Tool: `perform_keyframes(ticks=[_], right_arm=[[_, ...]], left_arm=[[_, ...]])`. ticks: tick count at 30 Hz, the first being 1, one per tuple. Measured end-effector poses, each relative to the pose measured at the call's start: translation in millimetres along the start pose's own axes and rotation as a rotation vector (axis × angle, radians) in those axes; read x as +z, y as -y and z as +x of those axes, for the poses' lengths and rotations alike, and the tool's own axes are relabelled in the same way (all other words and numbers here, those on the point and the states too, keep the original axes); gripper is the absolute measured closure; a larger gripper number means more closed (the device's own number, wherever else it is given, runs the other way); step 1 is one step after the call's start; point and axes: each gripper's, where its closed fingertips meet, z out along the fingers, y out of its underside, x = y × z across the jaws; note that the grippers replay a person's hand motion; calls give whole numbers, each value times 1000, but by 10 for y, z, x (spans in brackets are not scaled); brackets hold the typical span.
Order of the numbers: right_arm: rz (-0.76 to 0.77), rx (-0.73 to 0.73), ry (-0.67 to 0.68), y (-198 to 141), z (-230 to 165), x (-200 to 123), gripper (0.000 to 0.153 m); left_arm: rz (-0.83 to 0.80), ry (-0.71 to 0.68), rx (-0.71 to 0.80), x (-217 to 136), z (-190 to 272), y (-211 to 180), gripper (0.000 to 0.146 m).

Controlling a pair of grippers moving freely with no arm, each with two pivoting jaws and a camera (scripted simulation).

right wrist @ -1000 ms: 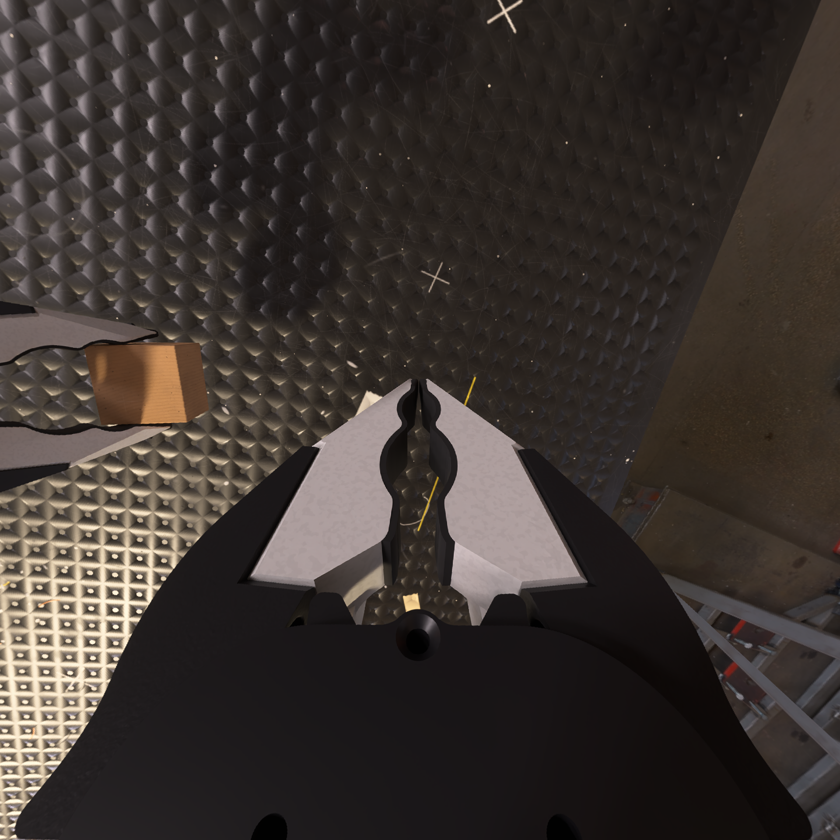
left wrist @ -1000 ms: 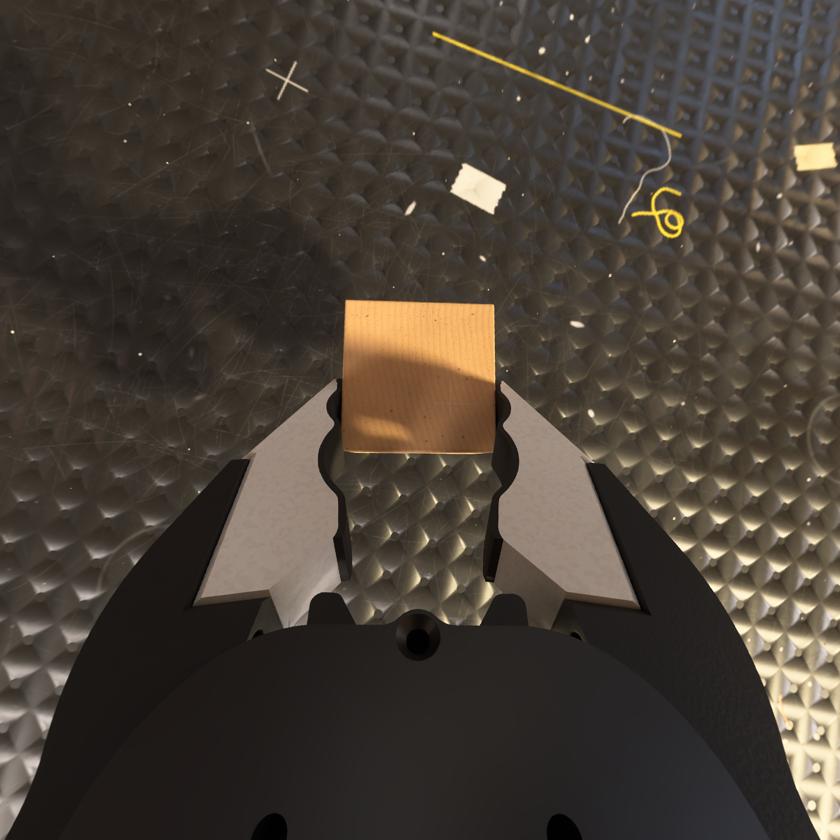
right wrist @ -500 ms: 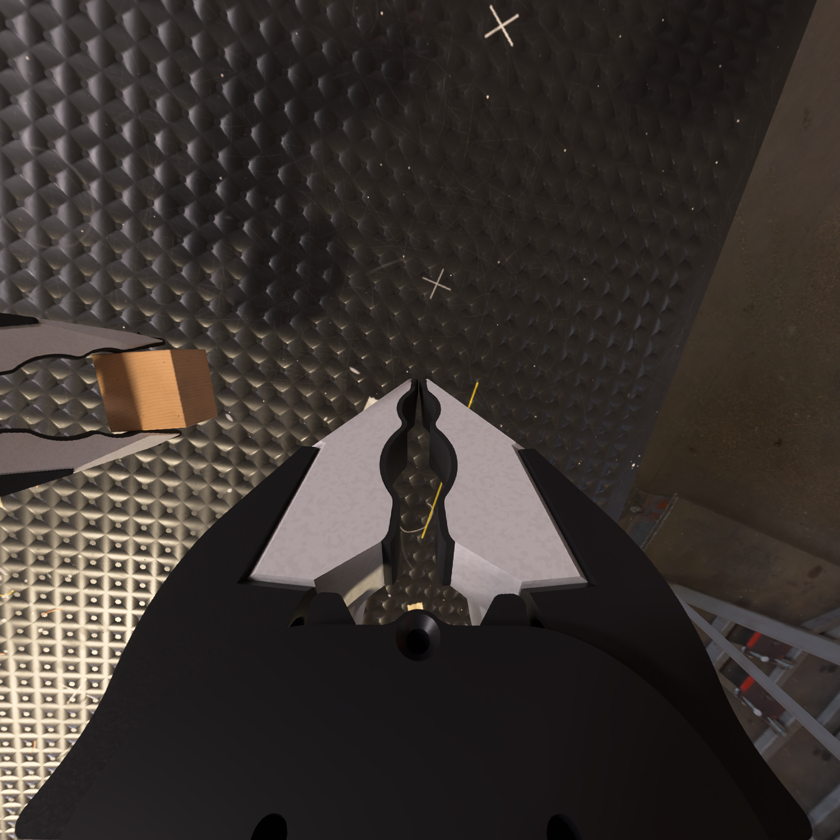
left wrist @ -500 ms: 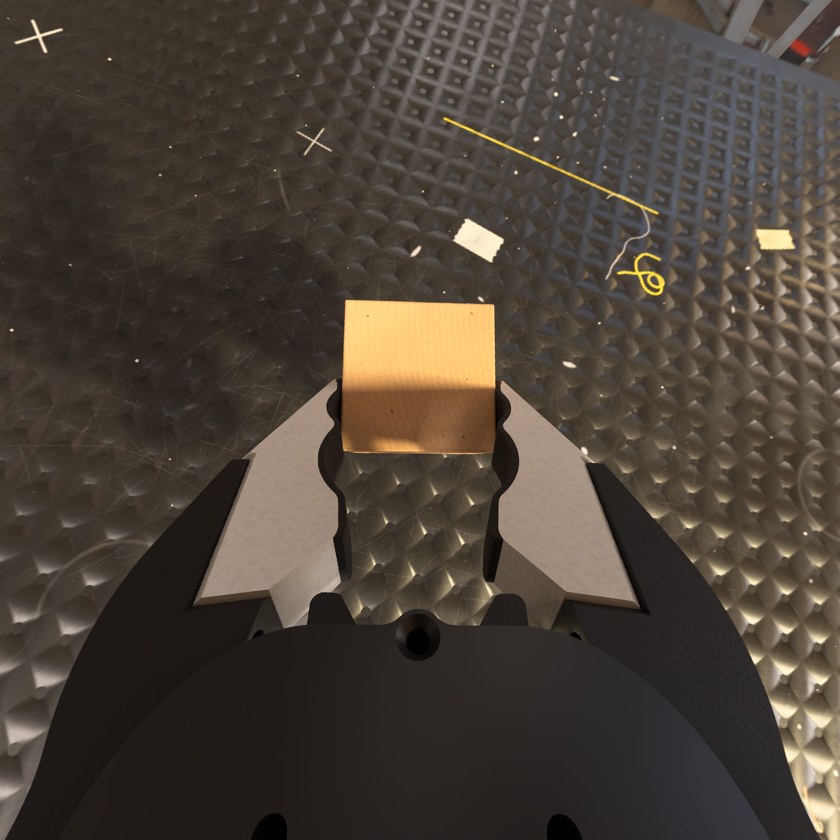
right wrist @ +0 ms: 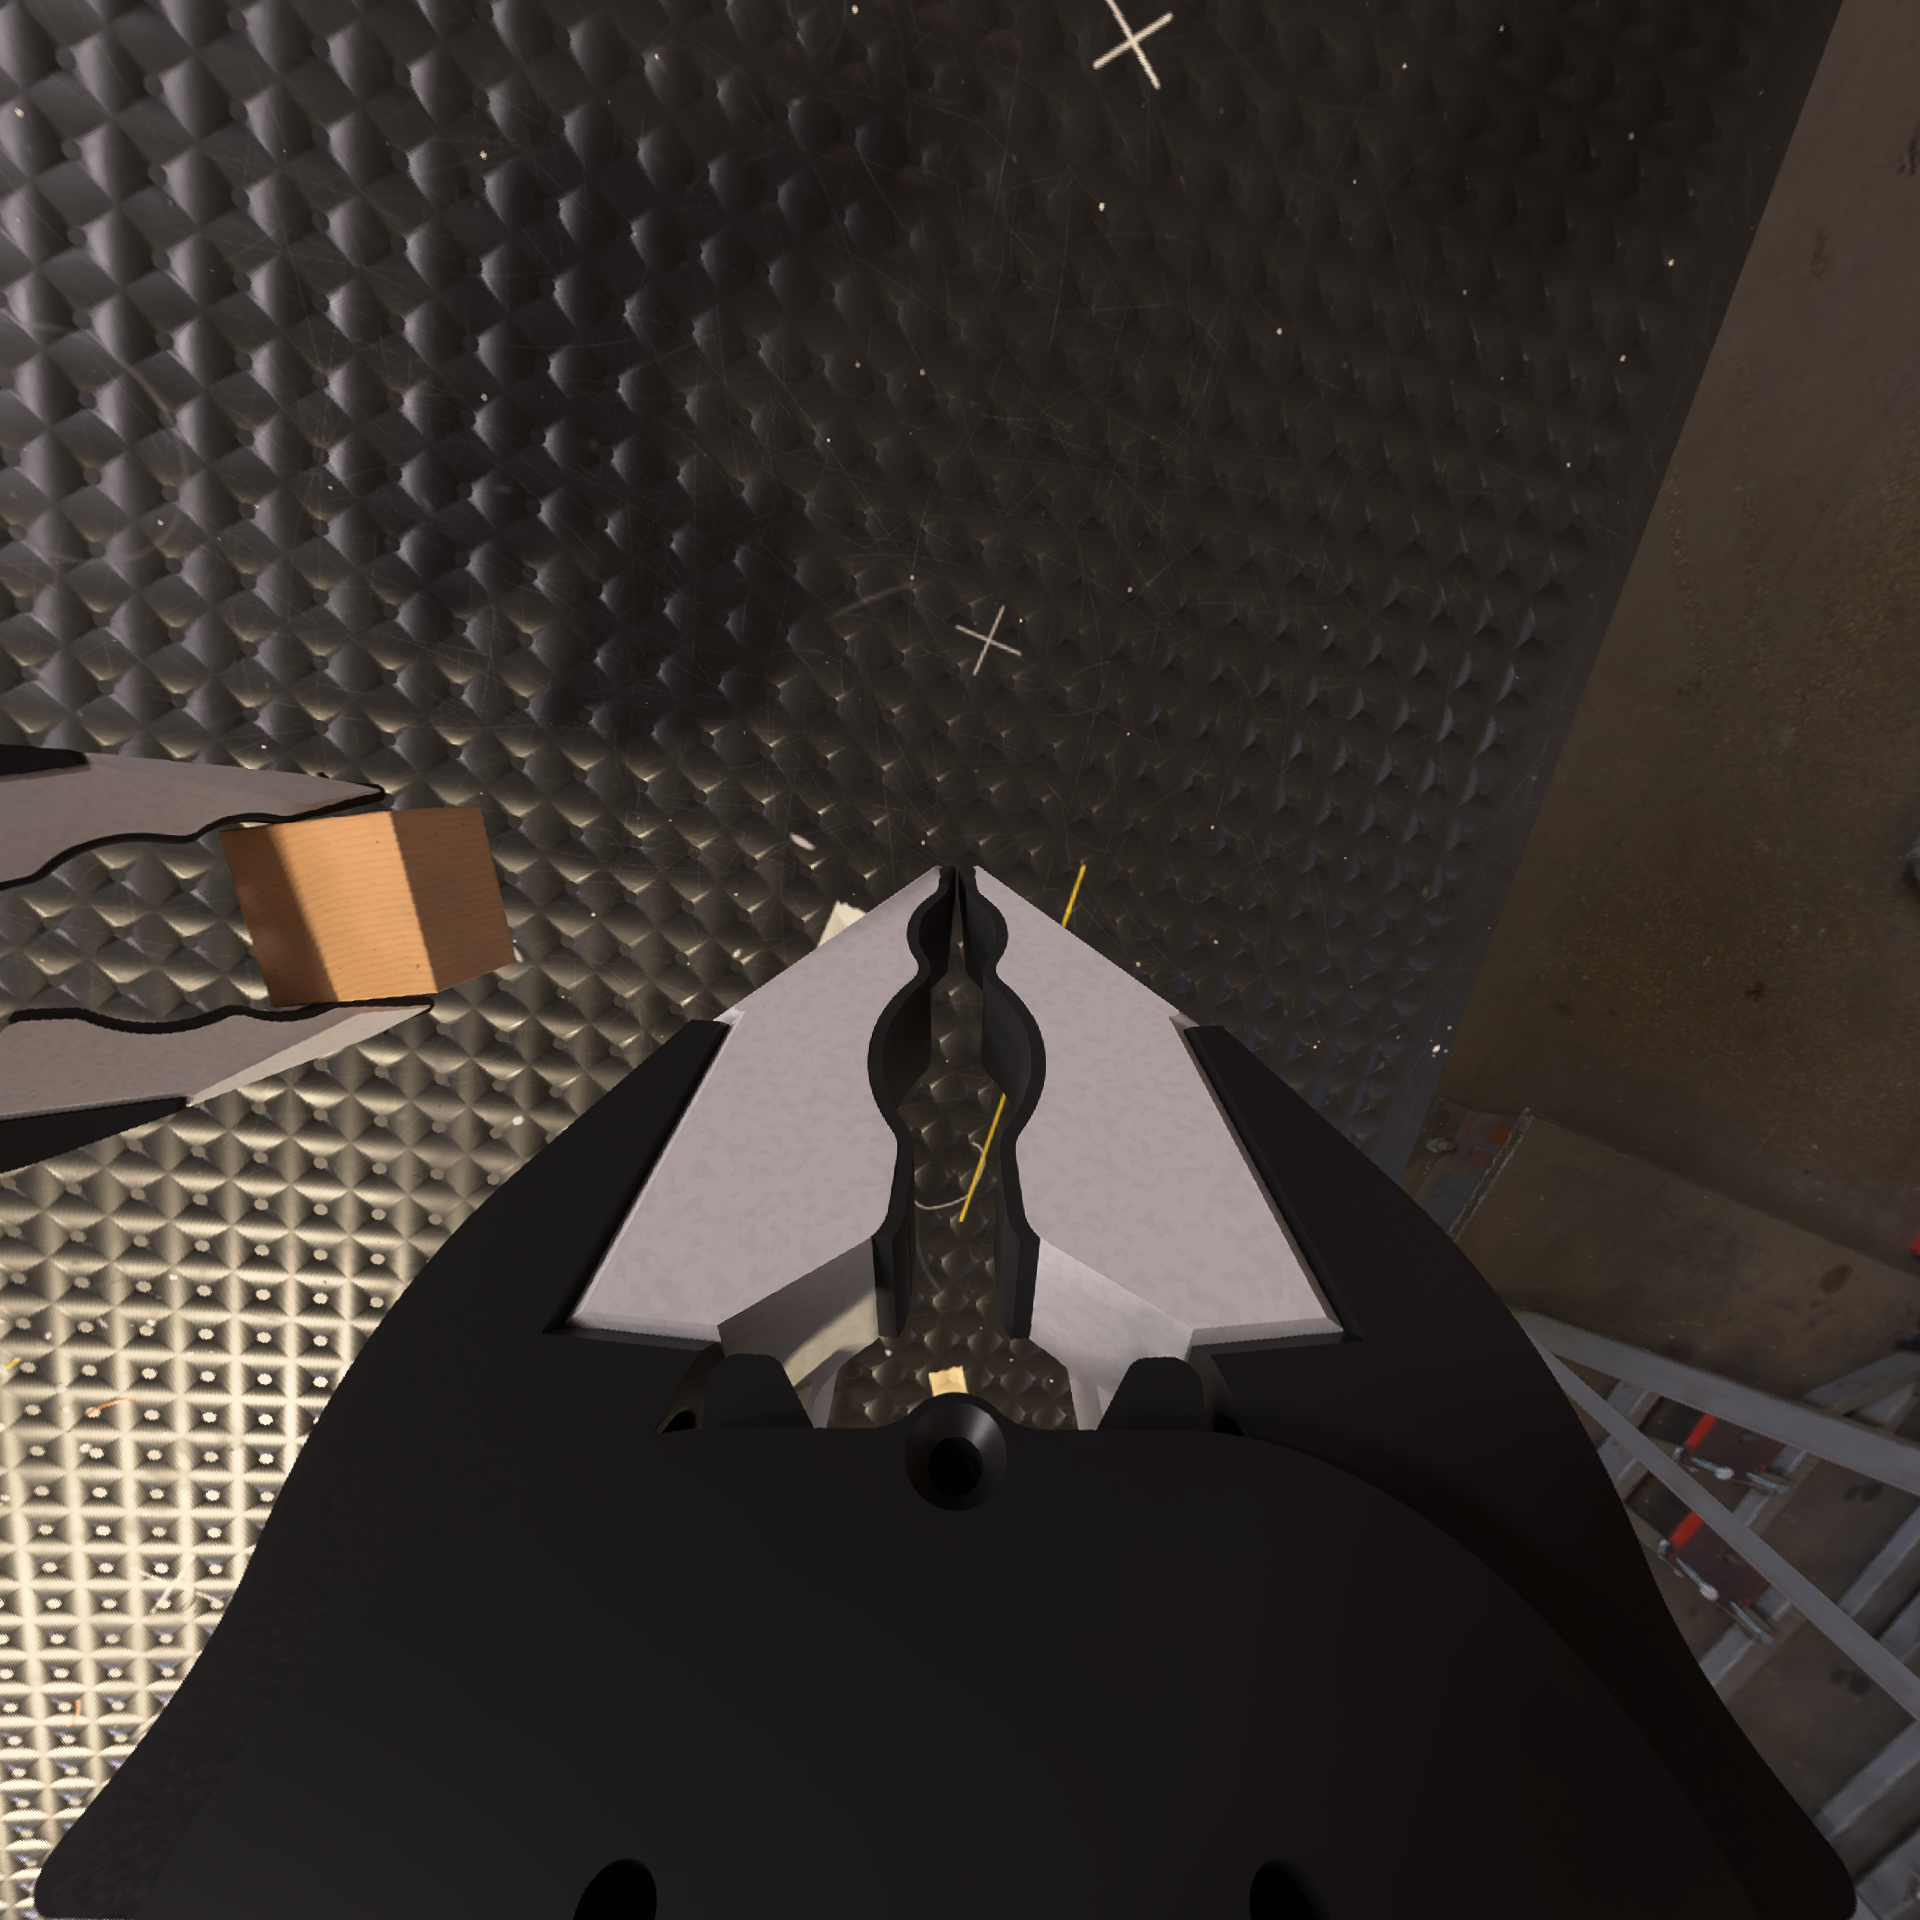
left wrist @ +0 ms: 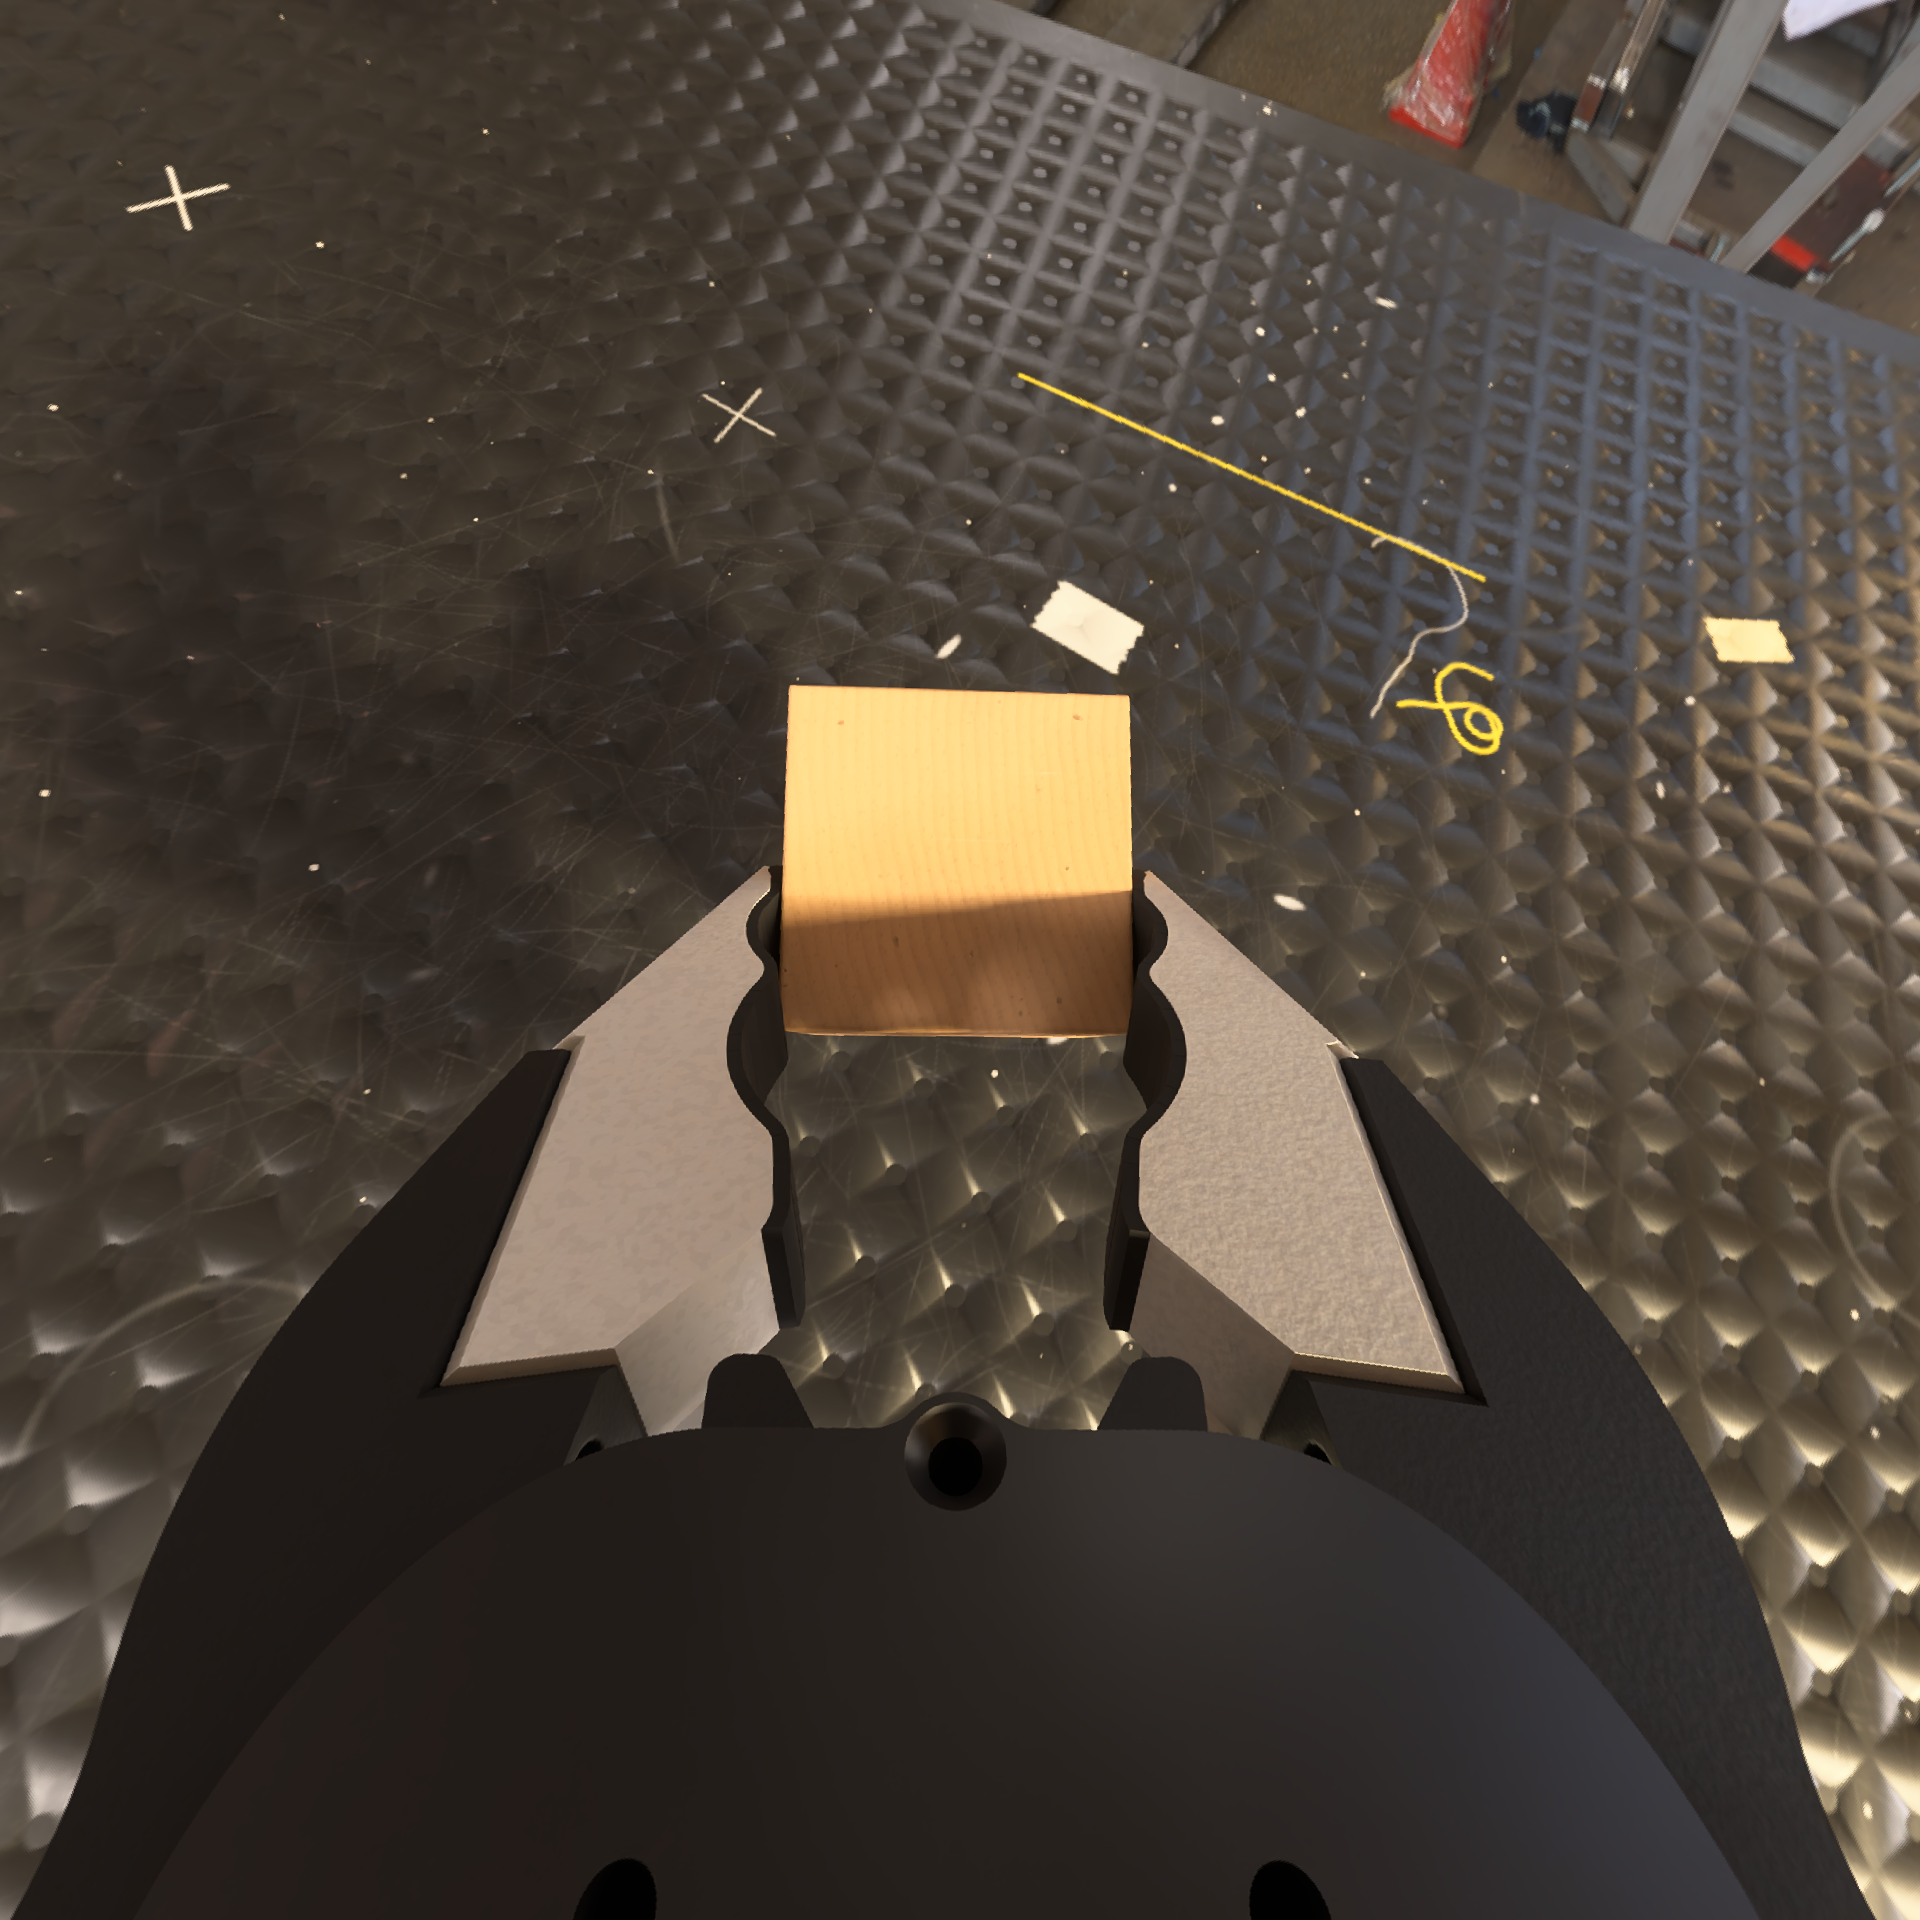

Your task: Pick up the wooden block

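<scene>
**Block in the grip, clear of the mat**

The studded dark mat [left wrist: 1351, 312] fills nearly everything you can see, scuffed and speckled, with its far edge giving way to metal framing [left wrist: 1714, 125] and a red something on the floor beyond. On the right of the right wrist view a plain brown wall [right wrist: 1714, 727] runs alongside the mat.

The left gripper [left wrist: 954, 883] has its fingers set at about the block's width, clamped on the wooden block [left wrist: 956, 862] from both sides near its lower half. From the right wrist view the same block [right wrist: 364, 904] sits between those fingertips with mat pattern showing beneath it, so I judge it is off the surface and the lift is under way, if not close to finished.

The right gripper [right wrist: 954, 878] hangs idle to the right, fingertips pressed together on nothing.

Small marks litter the mat past the block: a yellow line [left wrist: 1247, 473], a yellow squiggle [left wrist: 1460, 707], a pale scrap [left wrist: 1089, 623] just beyond the block, a tan scrap [left wrist: 1748, 639] far right, and two chalk crosses [left wrist: 740, 416].

Next, to my eye, it only needs a steady hold and a straight rise. The grip sits low on the block, so a jerk or tilt might let it pivot out.
</scene>
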Motion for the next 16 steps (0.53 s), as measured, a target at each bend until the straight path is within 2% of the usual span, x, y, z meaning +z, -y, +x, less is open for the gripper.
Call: perform_keyframes(ticks=[9, 16], right_arm=[[-20, -6, 1, 2, 0, 1, 152], [-7, 5, 14, 1, -3, 1, 152]], left_arm=[[80, 39, -1, 275, -12, 156, 81], [179, 52, 3, 532, 3, 433, 81]])
